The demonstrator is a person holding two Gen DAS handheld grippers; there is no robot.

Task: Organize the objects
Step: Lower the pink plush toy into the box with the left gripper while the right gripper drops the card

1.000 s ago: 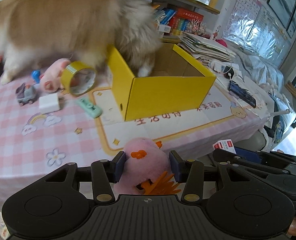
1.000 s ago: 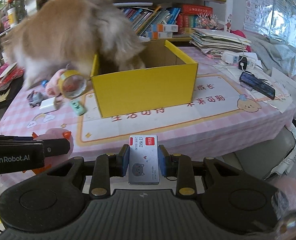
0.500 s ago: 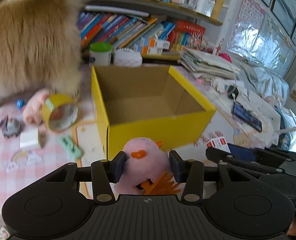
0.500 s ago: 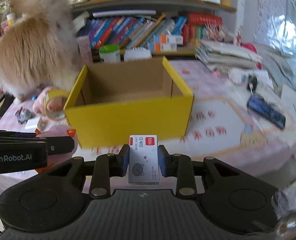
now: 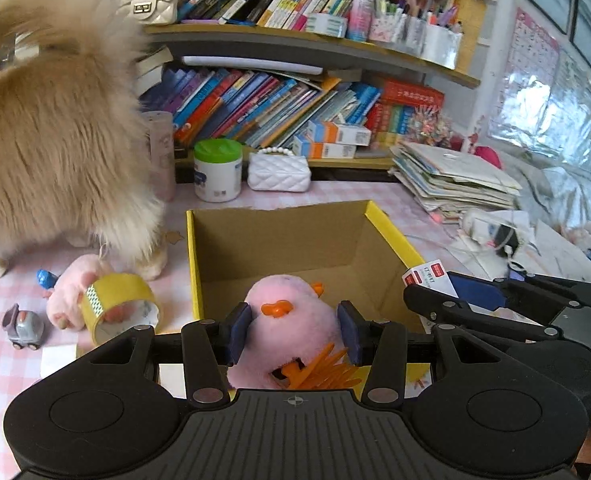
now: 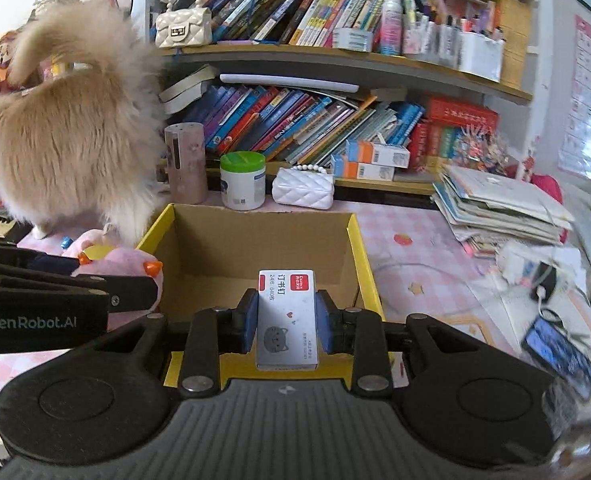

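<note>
Both my grippers loaded, poised over open yellow box [image 5: 391, 236]. Left gripper [image 5: 295, 334] clenched on pink plush toy [image 5: 287, 320]; right gripper [image 6: 286, 322] clamped on small staple box [image 6: 286, 320]. Fluffy dog [image 5: 55, 152] stands on table left of box, beside tape roll [image 5: 115, 306].

My left gripper [image 5: 294, 332] hides the underside of the pink plush [image 5: 291, 320] and the box's [image 5: 279, 240] near wall. The dog [image 5: 55, 140] is cut off at the left edge, its head unseen and tail blurred. The phone [image 6: 561, 352] is blurred, and the small print on my staple box [image 6: 286, 320] is too small to read.
</note>
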